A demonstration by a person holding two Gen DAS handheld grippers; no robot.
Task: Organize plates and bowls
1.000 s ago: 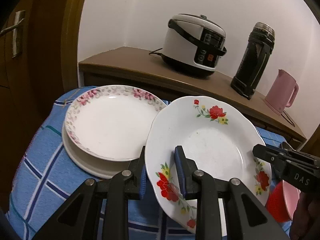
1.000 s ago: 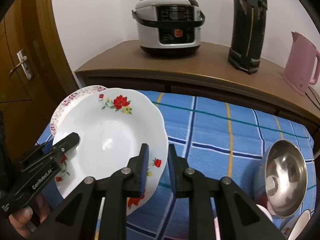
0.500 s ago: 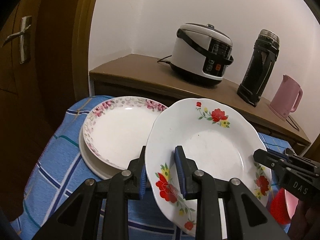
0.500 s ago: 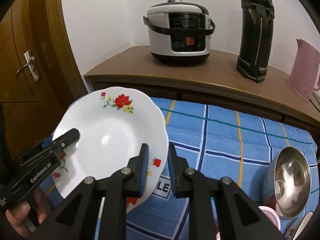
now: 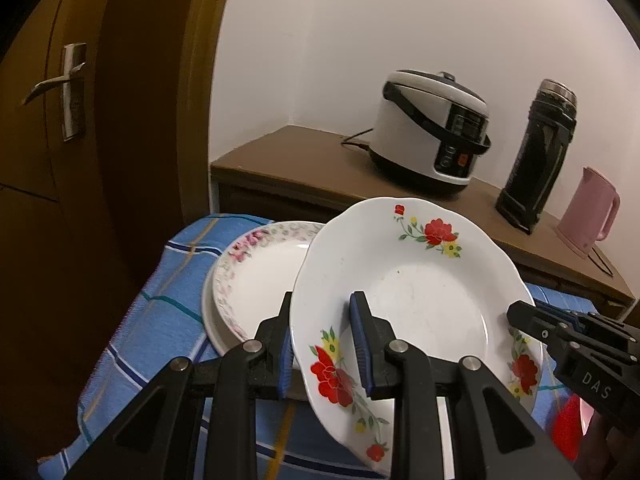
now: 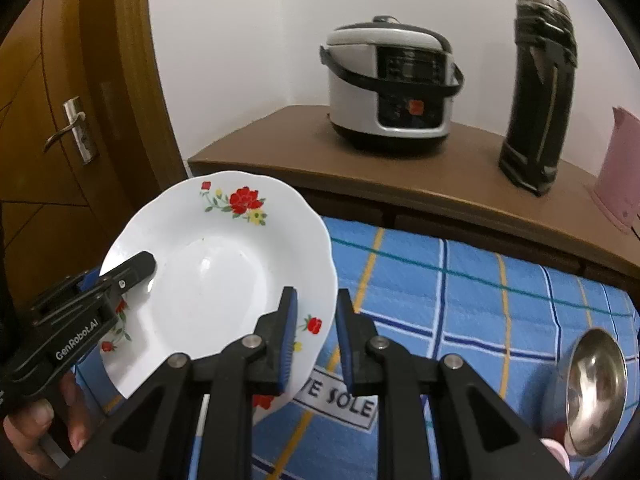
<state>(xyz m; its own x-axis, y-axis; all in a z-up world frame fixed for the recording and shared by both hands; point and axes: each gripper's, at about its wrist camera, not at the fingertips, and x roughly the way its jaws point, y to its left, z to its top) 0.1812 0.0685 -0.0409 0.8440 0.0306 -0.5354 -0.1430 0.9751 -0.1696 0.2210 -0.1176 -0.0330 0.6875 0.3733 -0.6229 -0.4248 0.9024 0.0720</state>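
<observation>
**Red-flowered plate lifted off the cloth**

The plate point(image 5: 416, 292) has risen since a second ago. The left gripper point(image 5: 320, 340) clamps its near rim; the right gripper point(image 6: 316, 332) is nearly shut on the opposite edge. The plate hangs tilted, overlapping the plate stack point(image 5: 256, 276). Open blue tablecloth point(image 6: 480, 300) lies rightward.

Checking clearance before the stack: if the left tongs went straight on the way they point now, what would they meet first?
Probably the pink-flowered plate stacked just beyond, partly hidden by the red-flowered plate that the left tongs grip. Depth is hard to judge.
</observation>
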